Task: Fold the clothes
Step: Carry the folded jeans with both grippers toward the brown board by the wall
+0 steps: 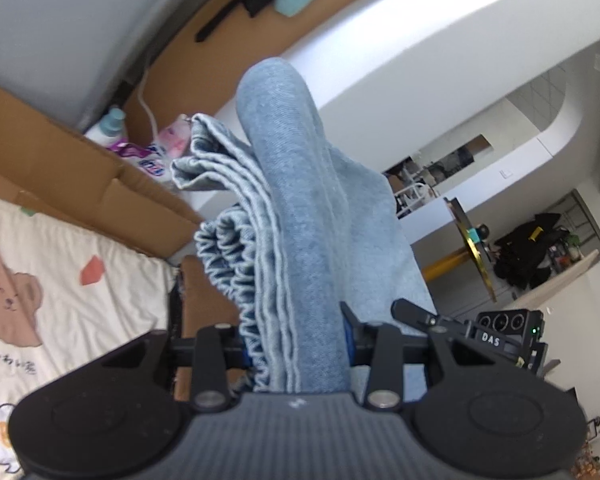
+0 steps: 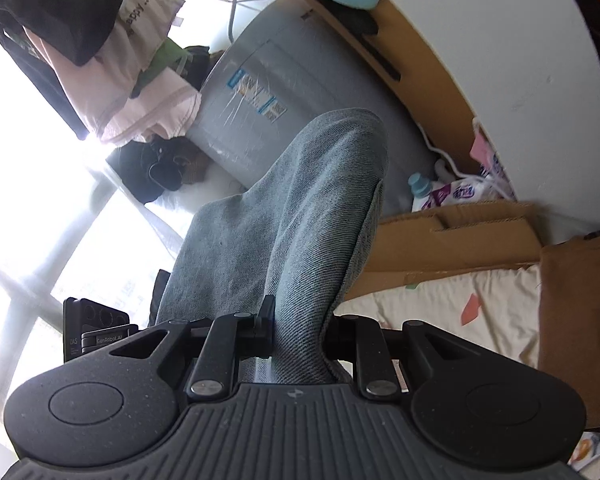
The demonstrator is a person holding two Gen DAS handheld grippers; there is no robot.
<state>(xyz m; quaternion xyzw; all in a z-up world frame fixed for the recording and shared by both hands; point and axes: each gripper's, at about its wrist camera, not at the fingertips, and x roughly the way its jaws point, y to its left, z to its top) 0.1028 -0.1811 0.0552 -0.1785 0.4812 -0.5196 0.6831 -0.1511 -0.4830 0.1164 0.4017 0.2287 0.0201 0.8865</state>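
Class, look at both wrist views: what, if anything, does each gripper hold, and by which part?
Both grip the blue denim garment. The left gripper clamps bunched layers beside its gathered elastic edge; the right gripper clamps a plain fold.

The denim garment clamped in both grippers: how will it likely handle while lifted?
The denim garment is probably floppy: it drapes over the left gripper in bunched layers. It is likely fairly heavy, being thick stacked cloth. It seems unlikely to slip, since the right gripper is also clamped on a fold.

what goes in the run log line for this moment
left hand-held gripper: shut on denim garment | right hand-held gripper: shut on denim garment | garment lifted
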